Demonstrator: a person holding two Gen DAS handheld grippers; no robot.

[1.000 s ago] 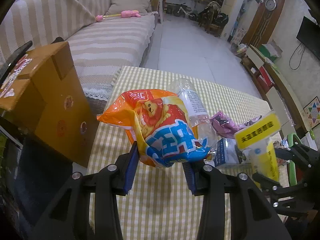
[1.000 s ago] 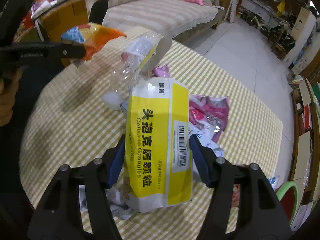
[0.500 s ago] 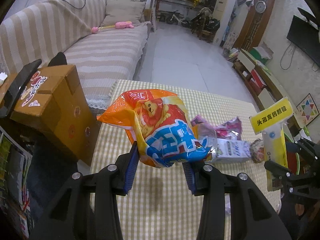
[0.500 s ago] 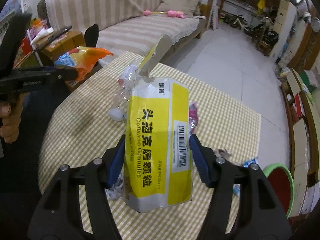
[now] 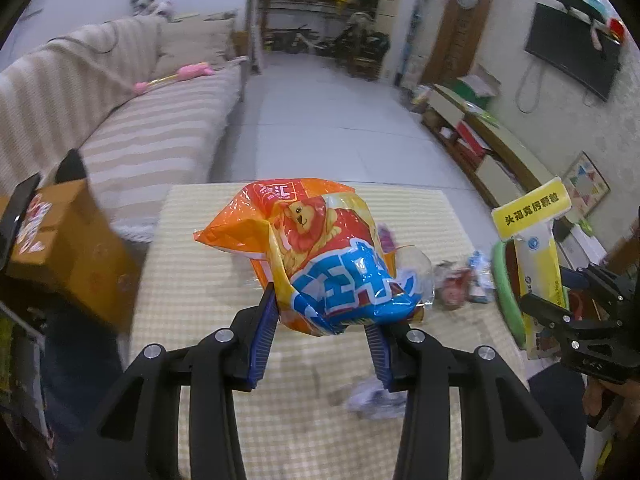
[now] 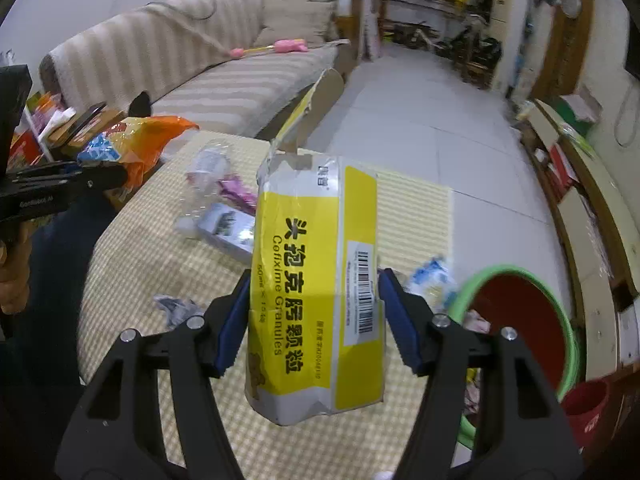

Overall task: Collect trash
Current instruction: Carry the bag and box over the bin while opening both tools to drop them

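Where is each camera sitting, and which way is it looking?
Left wrist view: rides on the left gripper, looking down over its fingers at the orange snack bag it pinches, the checked table and sofa; the other gripper shows at right.
Right wrist view: rides on the right gripper, looking at the yellow medicine box it holds and the green-rimmed bin; a hand shows at left.
Shared: table, sofa, bag, box.
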